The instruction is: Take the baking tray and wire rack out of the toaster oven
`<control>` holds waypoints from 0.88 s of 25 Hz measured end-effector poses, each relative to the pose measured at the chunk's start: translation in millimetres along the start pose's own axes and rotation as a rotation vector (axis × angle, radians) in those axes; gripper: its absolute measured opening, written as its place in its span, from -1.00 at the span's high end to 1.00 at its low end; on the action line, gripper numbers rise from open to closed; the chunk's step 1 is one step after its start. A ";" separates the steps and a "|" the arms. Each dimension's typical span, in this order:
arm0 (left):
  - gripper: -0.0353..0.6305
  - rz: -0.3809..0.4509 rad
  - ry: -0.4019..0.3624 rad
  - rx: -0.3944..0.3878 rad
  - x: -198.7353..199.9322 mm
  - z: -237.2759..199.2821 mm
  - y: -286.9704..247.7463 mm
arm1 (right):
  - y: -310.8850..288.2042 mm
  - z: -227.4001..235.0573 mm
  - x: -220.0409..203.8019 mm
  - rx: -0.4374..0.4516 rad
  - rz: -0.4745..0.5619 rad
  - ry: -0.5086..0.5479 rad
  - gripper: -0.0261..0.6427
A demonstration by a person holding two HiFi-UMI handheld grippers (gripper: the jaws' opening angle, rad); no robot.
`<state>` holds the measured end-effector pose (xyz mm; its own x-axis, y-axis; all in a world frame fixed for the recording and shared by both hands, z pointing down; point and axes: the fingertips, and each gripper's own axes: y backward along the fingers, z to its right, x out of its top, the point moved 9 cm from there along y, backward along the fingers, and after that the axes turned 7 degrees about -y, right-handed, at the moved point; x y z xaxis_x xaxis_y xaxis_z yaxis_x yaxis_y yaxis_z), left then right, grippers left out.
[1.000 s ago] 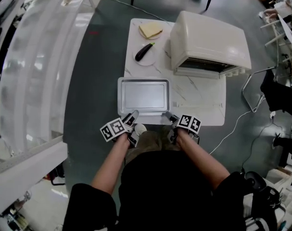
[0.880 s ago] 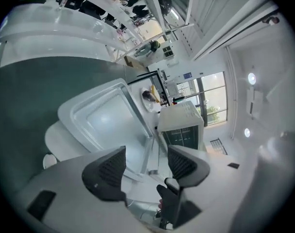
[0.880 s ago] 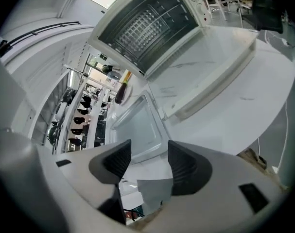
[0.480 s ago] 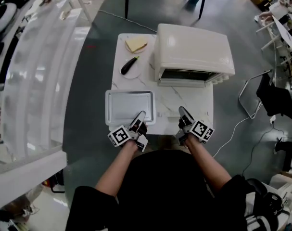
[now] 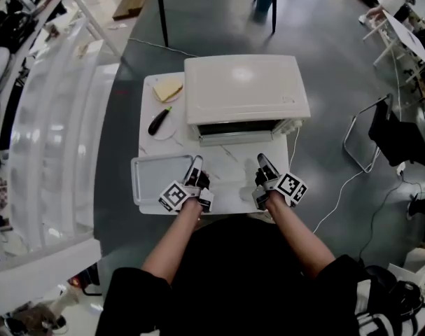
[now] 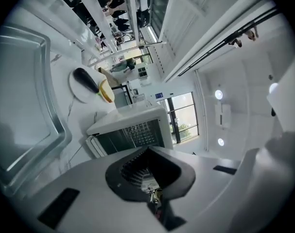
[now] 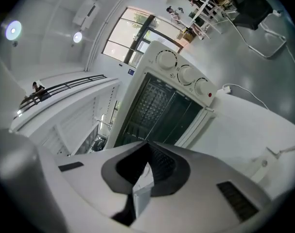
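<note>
Left tool (image 5: pixel 197 164) advanced; tray (image 5: pixel 155 178) lies crosswise.

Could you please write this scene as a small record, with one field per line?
Baking tray: out, flat on the table
Wire rack: inside the toaster oven
Left gripper: shut, empty, near the tray's right edge
Right gripper: shut, empty, in front of the oven
Eggplant: on a plate, left of the oven
</note>
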<state>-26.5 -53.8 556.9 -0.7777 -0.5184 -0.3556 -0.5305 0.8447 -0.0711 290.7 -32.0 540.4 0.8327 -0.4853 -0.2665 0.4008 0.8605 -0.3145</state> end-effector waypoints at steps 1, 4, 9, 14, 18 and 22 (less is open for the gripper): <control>0.83 0.014 0.016 -0.007 -3.4 -1.0 -13.5 | -4.2 2.7 10.9 0.005 0.011 -0.007 0.85; 0.83 0.022 -0.024 0.054 -8.0 -8.3 -45.7 | -21.8 9.4 36.3 0.034 0.037 -0.029 0.85; 0.82 0.019 -0.061 0.135 -24.1 -11.3 -87.4 | -46.0 25.5 64.2 0.040 0.042 -0.084 0.85; 0.82 0.054 -0.009 0.131 -40.8 -13.4 -121.6 | -60.7 45.9 88.2 0.038 0.044 -0.107 0.84; 0.76 0.110 0.020 0.123 -37.5 -29.0 -144.6 | -85.2 54.9 102.5 0.062 0.064 -0.156 0.45; 0.44 0.164 0.085 0.114 -32.4 -41.0 -161.3 | -111.2 57.4 109.0 0.079 0.046 -0.173 0.38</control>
<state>70.5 -178.7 618.1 -0.8788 -0.3776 -0.2918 -0.3563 0.9259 -0.1254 358.8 -171.8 598.6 0.9015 -0.4168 -0.1163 0.3835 0.8941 -0.2315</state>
